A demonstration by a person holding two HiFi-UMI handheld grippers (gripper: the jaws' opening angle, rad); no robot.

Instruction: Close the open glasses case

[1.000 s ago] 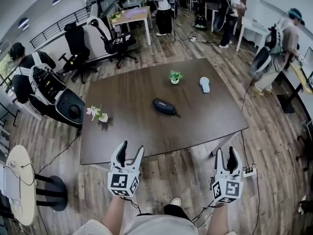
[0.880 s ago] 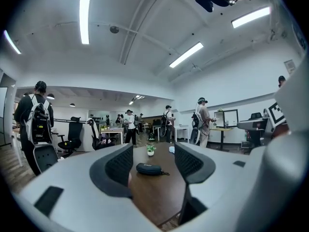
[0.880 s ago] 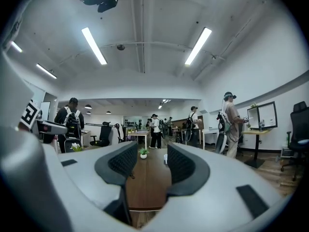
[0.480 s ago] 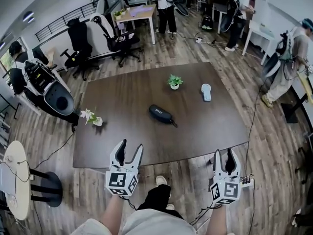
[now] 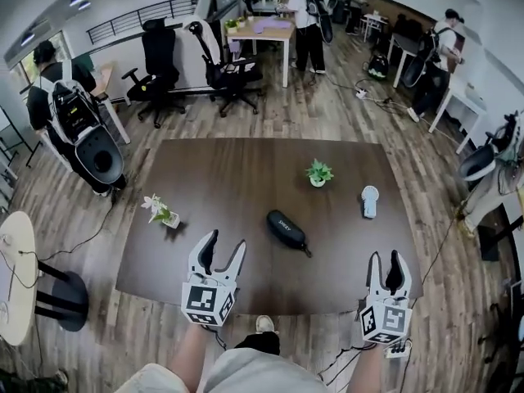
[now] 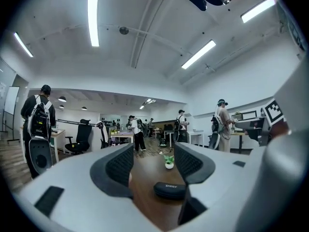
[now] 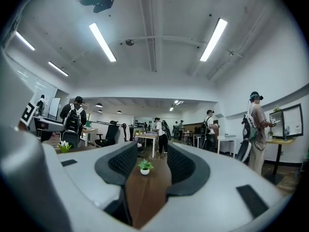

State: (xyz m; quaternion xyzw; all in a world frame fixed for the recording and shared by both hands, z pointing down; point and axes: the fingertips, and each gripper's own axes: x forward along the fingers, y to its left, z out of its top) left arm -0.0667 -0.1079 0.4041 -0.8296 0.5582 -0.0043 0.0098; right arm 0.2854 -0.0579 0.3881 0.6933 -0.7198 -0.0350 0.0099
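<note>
While both grippers hover level at the near edge of the dark bench (image 5: 205, 170), neither holds anything: the left gripper (image 5: 223, 248) has its fingers spread with only air between them, and the right gripper (image 5: 387, 262) stands open the same way. The black glasses case (image 5: 286, 231) lies flat on the bench ahead of the two, nearer the left gripper and apart from both, its lid seemingly down. Beyond it stands a small green plant (image 5: 318, 173). A white object (image 5: 369, 201) lies further right, and a flower pot (image 5: 162, 212) stands near the left edge.

glasses case (image 5: 286, 229) on table (image 5: 213, 187), plant (image 5: 318, 172) behind (rightward)
</note>
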